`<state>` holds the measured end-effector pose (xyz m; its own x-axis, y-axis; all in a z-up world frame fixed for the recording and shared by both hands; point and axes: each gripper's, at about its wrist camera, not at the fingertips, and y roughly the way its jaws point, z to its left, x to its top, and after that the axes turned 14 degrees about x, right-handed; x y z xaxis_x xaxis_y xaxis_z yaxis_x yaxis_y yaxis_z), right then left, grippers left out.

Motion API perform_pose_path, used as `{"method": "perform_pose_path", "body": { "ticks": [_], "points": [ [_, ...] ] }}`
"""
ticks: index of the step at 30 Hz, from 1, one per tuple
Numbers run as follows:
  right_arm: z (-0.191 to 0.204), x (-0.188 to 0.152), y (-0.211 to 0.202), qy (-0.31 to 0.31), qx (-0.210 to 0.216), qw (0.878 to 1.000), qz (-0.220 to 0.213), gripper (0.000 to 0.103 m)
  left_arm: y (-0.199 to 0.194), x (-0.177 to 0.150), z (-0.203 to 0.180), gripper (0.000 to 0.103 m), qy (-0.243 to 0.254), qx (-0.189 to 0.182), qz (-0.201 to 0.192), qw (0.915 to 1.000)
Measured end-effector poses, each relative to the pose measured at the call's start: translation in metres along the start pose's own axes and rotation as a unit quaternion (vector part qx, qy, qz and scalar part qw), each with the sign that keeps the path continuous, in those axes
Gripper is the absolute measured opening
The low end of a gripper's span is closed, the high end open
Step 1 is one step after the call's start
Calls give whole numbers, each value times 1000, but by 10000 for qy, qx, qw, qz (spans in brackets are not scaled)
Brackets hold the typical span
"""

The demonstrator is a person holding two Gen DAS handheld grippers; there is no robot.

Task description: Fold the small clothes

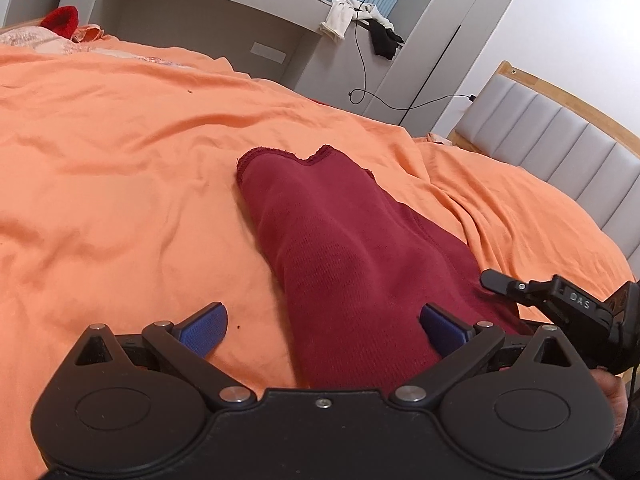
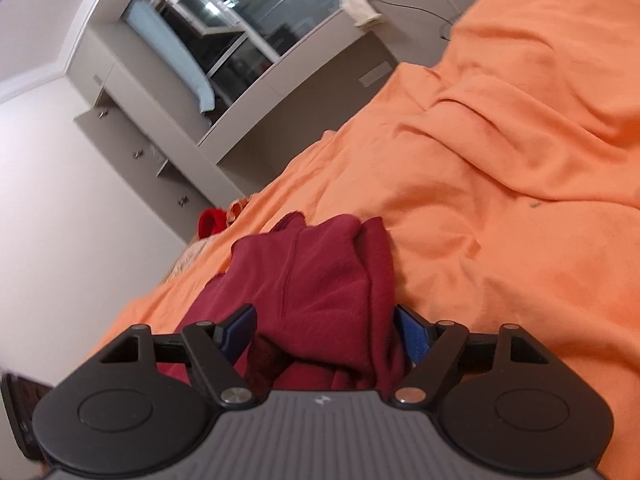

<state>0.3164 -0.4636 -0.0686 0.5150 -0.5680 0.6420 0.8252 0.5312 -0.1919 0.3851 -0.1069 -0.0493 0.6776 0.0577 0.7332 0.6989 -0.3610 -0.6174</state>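
A dark red knit garment lies folded lengthwise on the orange bedsheet, its hemmed end pointing away. My left gripper is open just above its near end, the blue pads wide apart, the right pad over the cloth and the left pad over the sheet. My right gripper is open with bunched folds of the same garment lying between its blue pads. The right gripper's black tip shows in the left wrist view at the garment's right edge.
A grey padded headboard runs along the right. A grey cabinet with draped white and black clothes and a cable stands beyond the bed. A bright red item lies at the far left corner.
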Motion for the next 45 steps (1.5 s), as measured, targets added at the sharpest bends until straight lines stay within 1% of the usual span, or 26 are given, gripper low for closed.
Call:
{"method": "perform_pose_path", "body": {
  "ticks": [1, 2, 3, 7, 9, 12, 16, 18, 23, 31, 33, 34, 35, 36, 38, 39, 41, 43, 45],
  "points": [
    [1, 0, 0, -9, -128, 9999, 9, 65, -1, -1, 1, 102, 5, 12, -14, 10000],
    [2, 0, 1, -49, -254, 9997, 0, 57, -2, -2, 1, 102, 11, 22, -26, 10000],
    [3, -2, 1, -90, -337, 9994, -3, 56, -2, -2, 1, 102, 16, 28, -36, 10000],
    [8, -3, 3, -302, -404, 9987, 16, 52, -2, -2, 2, 103, -11, 33, -22, 10000],
    [10, -4, 4, -371, -415, 9984, 46, 52, 0, 0, 2, 103, -26, 33, 39, 10000],
    [7, -4, 4, -304, -363, 9989, 61, 57, 2, 0, 3, 103, -69, 16, 95, 9999],
    [7, -5, 7, -305, -370, 9988, 119, 59, 6, 1, 3, 102, -60, -2, 202, 9998],
    [8, -6, 8, -350, -397, 9985, 142, 59, 10, 3, 5, 102, -109, -51, 313, 9994],
    [8, -7, 11, -371, -424, 9983, 175, 59, 29, 12, 8, 102, -256, -236, 745, 9966],
    [9, -7, 13, -429, -470, 9978, 202, 58, 25, 9, -4, 97, -170, -7, 678, 9976],
    [10, -8, 13, -474, -481, 9975, 193, 57, 23, 9, -5, 94, -145, 14, 655, 9977],
    [10, -8, 13, -495, -492, 9974, 186, 56, 22, 9, -7, 89, -136, 5, 643, 9978],
    [11, -8, 13, -517, -501, 9972, 181, 54, 21, 10, -8, 82, -122, -18, 621, 9980],
    [12, -8, 13, -552, -516, 9970, 178, 52, 19, 11, -8, 78, -102, -43, 597, 9982],
    [17, -9, 13, -682, -573, 9959, 159, 44, 16, 13, -12, 58, -19, -113, 545, 9984],
    [20, -9, 14, -770, -601, 9951, 170, 41, 15, 14, -14, 55, 35, -94, 516, 9986],
    [29, -8, 15, -997, -710, 9923, 195, 38, 13, 18, -18, 43, 148, -30, 474, 9988],
    [38, -7, 16, -1170, -776, 9900, 162, 34, 12, 23, -21, 38, 193, 26, 465, 9987],
    [48, -4, 15, -1270, -746, 9891, 38, 31, 8, 29, -26, 34, 427, 69, 362, 9984]
  ]
}}
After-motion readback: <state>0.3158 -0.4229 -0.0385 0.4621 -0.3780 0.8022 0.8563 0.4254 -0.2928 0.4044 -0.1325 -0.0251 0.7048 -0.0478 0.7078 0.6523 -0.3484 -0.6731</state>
